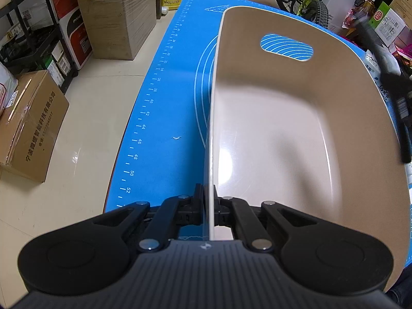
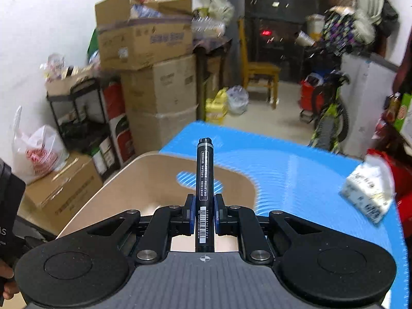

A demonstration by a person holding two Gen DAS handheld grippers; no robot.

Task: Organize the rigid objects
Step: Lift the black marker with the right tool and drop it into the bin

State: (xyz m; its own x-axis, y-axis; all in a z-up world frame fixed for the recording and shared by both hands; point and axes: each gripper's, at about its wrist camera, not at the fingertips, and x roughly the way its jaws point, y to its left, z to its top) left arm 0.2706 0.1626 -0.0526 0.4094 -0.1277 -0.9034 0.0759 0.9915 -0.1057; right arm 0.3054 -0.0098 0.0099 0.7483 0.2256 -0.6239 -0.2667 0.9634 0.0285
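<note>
A beige plastic basket (image 1: 296,118) with an oval handle hole stands on the blue mat (image 1: 167,103). My left gripper (image 1: 210,200) is shut on the basket's near left wall. The inside of the basket that shows is bare. My right gripper (image 2: 204,209) is shut on a black marker (image 2: 204,177), which points forward, above the near part of the basket (image 2: 128,185). The right gripper shows blurred at the right edge of the left wrist view (image 1: 394,95).
A white packet (image 2: 368,193) lies on the mat (image 2: 296,170) at the right. Cardboard boxes (image 1: 118,15) and a black shelf (image 1: 33,41) stand on the floor to the left. A bicycle (image 2: 329,113) and a wooden chair (image 2: 260,77) stand beyond the table.
</note>
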